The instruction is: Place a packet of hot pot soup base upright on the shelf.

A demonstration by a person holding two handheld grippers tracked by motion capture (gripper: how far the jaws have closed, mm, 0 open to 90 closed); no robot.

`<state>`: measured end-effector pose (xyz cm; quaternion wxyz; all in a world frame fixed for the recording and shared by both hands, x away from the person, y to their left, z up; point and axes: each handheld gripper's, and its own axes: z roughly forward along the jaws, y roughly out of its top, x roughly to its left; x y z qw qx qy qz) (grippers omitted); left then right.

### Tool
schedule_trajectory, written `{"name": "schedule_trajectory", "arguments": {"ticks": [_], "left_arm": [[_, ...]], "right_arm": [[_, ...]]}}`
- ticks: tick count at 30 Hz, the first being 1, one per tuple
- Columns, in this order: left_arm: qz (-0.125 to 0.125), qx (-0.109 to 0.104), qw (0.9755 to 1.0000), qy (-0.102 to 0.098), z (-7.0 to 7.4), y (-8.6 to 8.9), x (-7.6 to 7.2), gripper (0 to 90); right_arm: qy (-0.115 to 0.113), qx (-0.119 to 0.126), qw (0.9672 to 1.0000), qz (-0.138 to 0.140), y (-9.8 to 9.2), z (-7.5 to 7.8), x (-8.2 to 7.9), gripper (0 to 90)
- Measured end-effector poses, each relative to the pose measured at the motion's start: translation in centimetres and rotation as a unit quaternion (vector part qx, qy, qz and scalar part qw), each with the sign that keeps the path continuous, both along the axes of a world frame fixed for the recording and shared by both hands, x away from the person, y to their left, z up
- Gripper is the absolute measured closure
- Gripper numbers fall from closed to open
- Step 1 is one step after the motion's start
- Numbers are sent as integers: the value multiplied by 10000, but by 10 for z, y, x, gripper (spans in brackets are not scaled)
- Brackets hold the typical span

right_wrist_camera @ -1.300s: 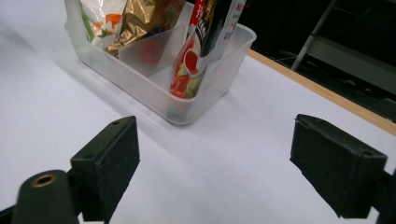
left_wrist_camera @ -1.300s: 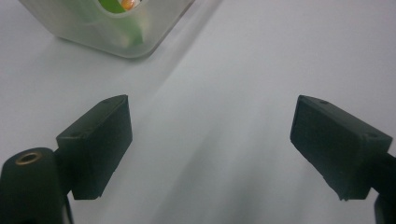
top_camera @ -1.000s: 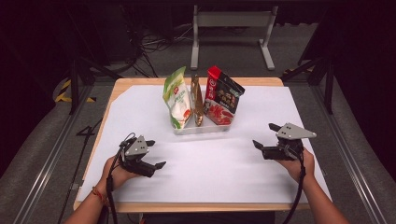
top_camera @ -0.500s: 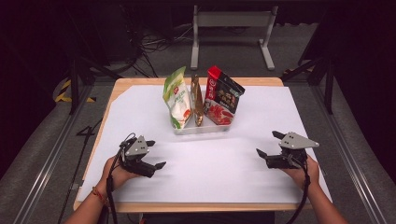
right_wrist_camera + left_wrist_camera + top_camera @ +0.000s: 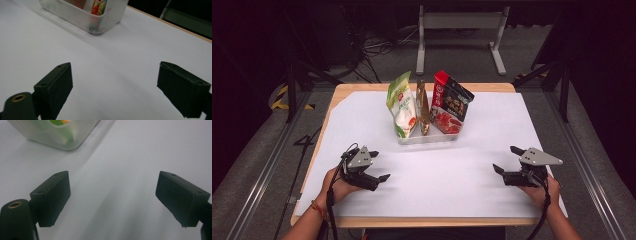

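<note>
The clear plastic tub [image 5: 430,137] is cut off at the top of both gripper views, so only a rounded corner shows in each: with a blur of green and orange inside in the left gripper view [image 5: 58,135], and red print behind the frosted wall in the right gripper view [image 5: 87,17]; the print on the packets is too small to read from above. The tub stands on the white sheet [image 5: 437,175] that covers the desk [image 5: 362,90], nearer the far edge than the near one; upright in it are a green and white pouch [image 5: 401,105], a thin gold packet [image 5: 423,107] and a red and black bag [image 5: 449,102], side by side. The left tool [image 5: 379,166] rests near the near left corner, its jaws spread wide around nothing; the right tool [image 5: 507,160], near the near right corner, is likewise wide apart and empty.
</note>
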<state>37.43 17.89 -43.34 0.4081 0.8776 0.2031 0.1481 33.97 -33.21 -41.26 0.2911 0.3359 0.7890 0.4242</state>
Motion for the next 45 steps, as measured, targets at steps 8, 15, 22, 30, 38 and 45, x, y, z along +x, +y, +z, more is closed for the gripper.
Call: {"name": "schedule_trajectory", "arguments": {"ticks": [8,15,22,30,38,45], "left_arm": [[18,-39,10000,15,-1,-2,0,125],[23,-51,10000,20,-1,-1,-1,126],[39,-55,10000,-1,0,-2,0,127],[8,-20,10000,8,-1,-4,-1,127],[43,-60,10000,-23,0,0,-3,128],[34,-3,10000,-62,0,-1,-2,127]], "right_arm": [[-22,85,9999,-135,-12,-4,-10,134],[-25,180,9995,-255,-21,-6,-16,135],[-96,215,9992,-318,-24,-7,-20,137],[-98,325,9987,-387,-26,-12,-20,134],[-150,268,9989,-360,-22,-10,-22,134],[-124,255,9988,-401,-22,-11,-21,134]]}}
